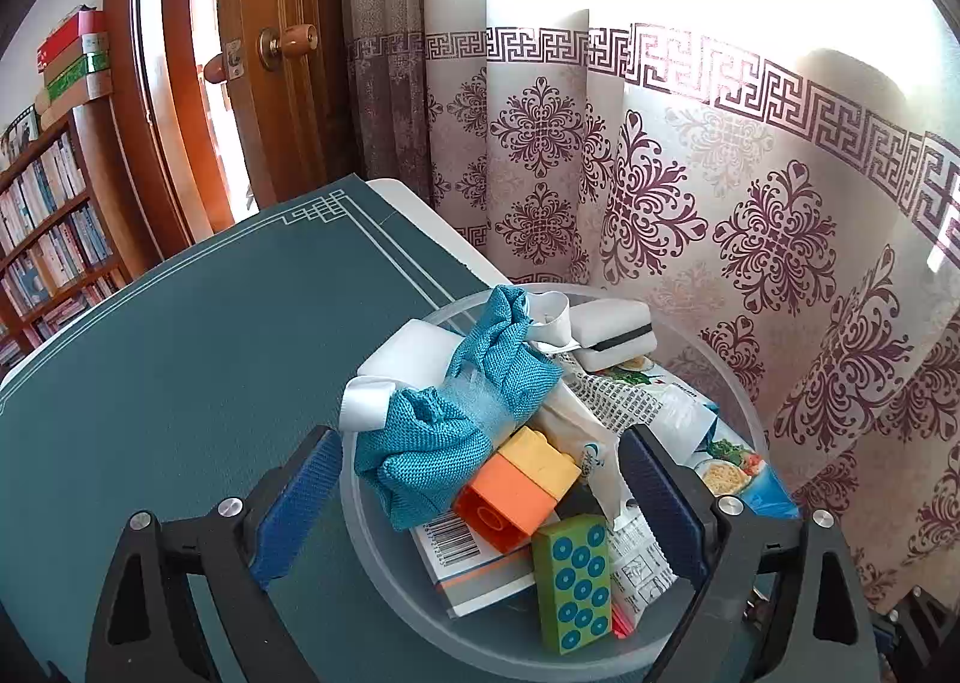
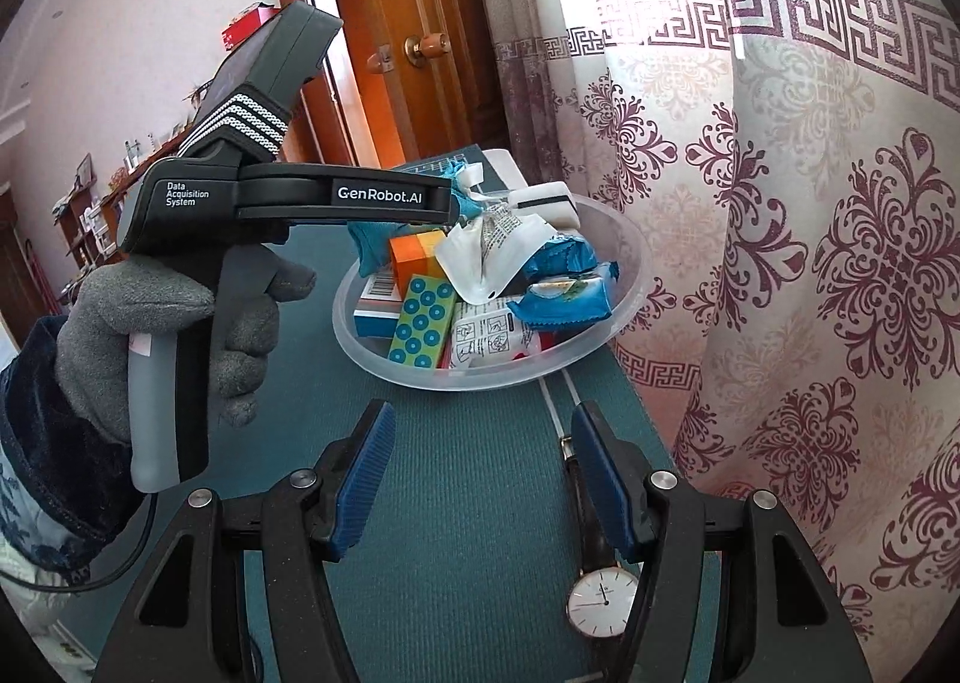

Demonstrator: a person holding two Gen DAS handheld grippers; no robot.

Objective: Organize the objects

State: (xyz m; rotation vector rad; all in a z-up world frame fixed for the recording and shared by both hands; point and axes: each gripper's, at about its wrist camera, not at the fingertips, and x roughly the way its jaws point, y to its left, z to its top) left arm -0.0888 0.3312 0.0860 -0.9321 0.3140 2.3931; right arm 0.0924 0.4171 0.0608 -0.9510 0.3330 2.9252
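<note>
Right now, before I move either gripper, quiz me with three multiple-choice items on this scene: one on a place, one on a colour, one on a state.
1. Where is the wristwatch?
A. In the bowl
B. On the green mat, outside the bowl
C. Held in the left gripper

2. What colour are the dots on the green block?
A. Blue
B. Red
C. White

3. How does the right gripper stand?
A. Shut on the wristwatch
B. Shut on the cloth
C. Open, holding nothing

Answers:
1. B: the wristwatch lies flat on the green mat, nearer the camera than the clear bowl.
2. A: blue rings cover the block's top face.
3. C: its blue pads are spread apart with only mat between them. The left gripper is open as well, over the bowl.
</note>
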